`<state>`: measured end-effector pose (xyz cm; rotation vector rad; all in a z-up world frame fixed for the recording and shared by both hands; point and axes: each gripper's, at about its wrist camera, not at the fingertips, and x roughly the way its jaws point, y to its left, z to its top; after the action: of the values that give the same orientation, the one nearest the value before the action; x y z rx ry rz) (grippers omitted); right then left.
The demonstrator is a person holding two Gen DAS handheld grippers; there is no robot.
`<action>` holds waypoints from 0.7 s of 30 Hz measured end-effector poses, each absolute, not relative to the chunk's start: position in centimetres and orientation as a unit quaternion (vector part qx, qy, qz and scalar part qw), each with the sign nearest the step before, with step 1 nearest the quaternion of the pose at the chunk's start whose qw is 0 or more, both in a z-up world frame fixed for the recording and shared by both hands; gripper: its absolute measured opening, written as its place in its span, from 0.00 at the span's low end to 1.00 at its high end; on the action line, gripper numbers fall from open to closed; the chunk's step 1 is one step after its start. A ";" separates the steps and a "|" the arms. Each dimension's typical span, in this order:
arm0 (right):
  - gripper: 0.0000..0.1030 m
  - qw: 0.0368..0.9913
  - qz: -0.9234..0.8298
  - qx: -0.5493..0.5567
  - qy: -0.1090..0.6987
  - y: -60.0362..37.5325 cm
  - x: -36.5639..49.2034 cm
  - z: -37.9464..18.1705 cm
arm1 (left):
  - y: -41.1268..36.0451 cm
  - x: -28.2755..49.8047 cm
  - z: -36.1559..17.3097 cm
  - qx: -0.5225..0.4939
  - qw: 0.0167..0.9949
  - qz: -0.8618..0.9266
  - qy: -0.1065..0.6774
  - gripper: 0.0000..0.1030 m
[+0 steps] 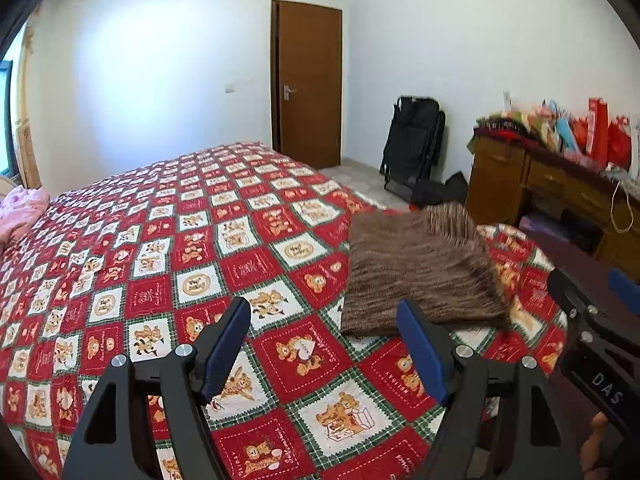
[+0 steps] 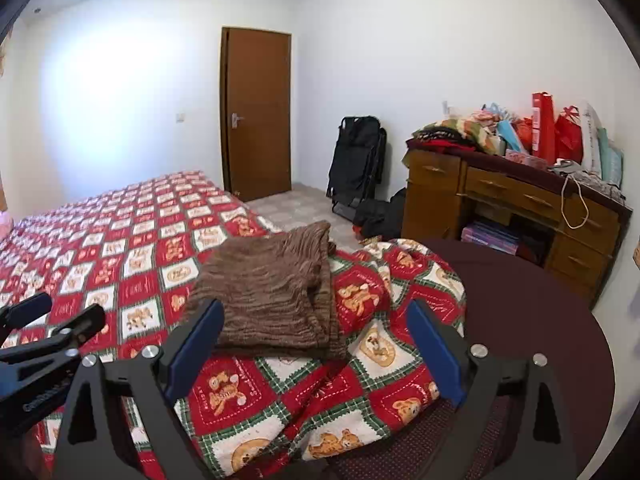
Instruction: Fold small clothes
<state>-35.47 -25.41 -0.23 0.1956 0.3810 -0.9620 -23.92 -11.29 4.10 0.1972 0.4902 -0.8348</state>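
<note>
A folded brown knitted garment (image 1: 420,268) lies on the red patchwork bedspread (image 1: 168,240) near the bed's right edge; it also shows in the right wrist view (image 2: 276,292). My left gripper (image 1: 324,316) is open and empty, held above the bedspread just short of the garment's near left corner. My right gripper (image 2: 316,320) is open and empty, its fingers wide apart on either side of the garment's near edge, a little above it. The right gripper also shows at the right edge of the left wrist view (image 1: 588,308), and the left gripper at the left edge of the right wrist view (image 2: 52,320).
A pink cloth (image 1: 20,208) lies at the bed's far left. A dark maroon round surface (image 2: 532,320) adjoins the bed on the right. A wooden desk (image 2: 504,204) piled with bags, a folded black chair (image 2: 356,160) and a brown door (image 2: 256,112) stand along the walls.
</note>
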 end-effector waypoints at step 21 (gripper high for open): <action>1.00 0.872 -0.480 0.079 0.054 -23.7 -36.7 3.2 | -8.4 -26.0 7.9 0.060 0.925 -0.351 0.132 0.85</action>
<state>-36.73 -23.70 3.22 0.1646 0.1135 -1.0024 -26.05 -8.36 7.88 0.1222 0.2704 -0.7204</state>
